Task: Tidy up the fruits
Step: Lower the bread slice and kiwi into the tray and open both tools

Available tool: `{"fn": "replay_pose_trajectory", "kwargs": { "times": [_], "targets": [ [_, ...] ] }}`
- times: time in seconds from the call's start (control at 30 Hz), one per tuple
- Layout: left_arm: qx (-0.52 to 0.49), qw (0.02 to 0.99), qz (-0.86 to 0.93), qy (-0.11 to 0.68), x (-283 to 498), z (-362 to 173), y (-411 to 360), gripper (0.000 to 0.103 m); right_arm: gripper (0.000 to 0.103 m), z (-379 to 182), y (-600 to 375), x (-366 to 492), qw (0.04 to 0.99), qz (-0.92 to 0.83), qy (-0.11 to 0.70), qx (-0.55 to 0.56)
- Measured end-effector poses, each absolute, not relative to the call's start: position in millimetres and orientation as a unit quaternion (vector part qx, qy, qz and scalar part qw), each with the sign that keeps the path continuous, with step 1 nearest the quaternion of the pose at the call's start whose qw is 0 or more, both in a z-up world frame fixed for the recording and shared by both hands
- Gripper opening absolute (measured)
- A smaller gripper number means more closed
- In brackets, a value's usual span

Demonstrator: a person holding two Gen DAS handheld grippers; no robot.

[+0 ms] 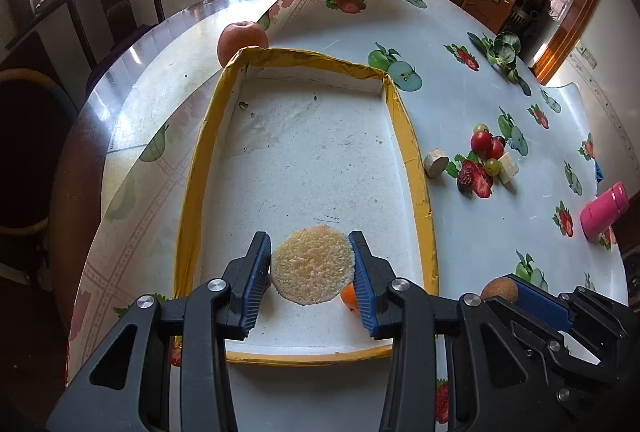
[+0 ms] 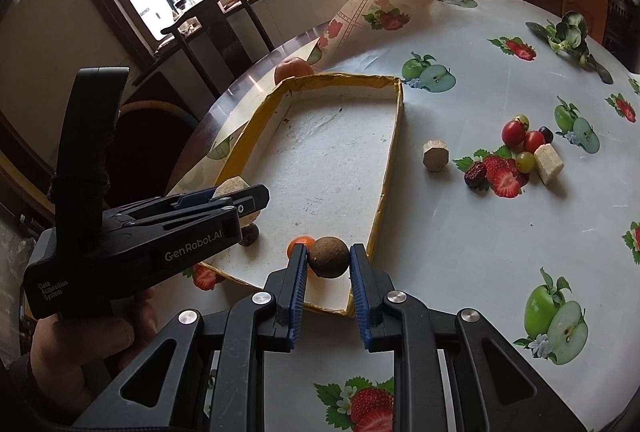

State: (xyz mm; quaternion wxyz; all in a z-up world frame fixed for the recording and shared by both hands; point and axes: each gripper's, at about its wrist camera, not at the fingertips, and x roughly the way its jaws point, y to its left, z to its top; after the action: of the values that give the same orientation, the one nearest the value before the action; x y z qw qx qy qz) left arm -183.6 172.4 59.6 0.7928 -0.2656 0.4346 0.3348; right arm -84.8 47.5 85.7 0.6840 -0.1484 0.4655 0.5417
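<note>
The left gripper (image 1: 312, 266), lettered "GenRobot.AI" and "Data Acquisition System", is pinching a pale grainy disc (image 1: 313, 264) over the yellow-rimmed tray (image 1: 412, 152). The right gripper (image 2: 329, 258) is pinching a brown ball (image 2: 328, 257) above the tray's near corner.

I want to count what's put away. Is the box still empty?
Not empty. A small orange fruit and a dark brown one lie on the floor of the yellow-rimmed box, near its close end; the rest of it is bare.

Cloth: fruit-printed plastic tablecloth (image 1: 472, 232) covering the surface, far corner folded up
Bottle: pink cylindrical bottle (image 1: 604, 210) lying at right edge
Chair: dark wooden chair (image 2: 212, 28) beside the window
</note>
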Motion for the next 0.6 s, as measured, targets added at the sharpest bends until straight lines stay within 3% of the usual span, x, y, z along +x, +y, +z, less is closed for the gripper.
{"fn": "replay_pose_trajectory", "kwargs": {
  "times": [0.6],
  "targets": [
    [-0.286, 0.775, 0.354, 0.439, -196, 45, 217, 0.037, 0.022, 69, 91, -85, 0.666, 0.555, 0.472, -0.160]
  ]
}}
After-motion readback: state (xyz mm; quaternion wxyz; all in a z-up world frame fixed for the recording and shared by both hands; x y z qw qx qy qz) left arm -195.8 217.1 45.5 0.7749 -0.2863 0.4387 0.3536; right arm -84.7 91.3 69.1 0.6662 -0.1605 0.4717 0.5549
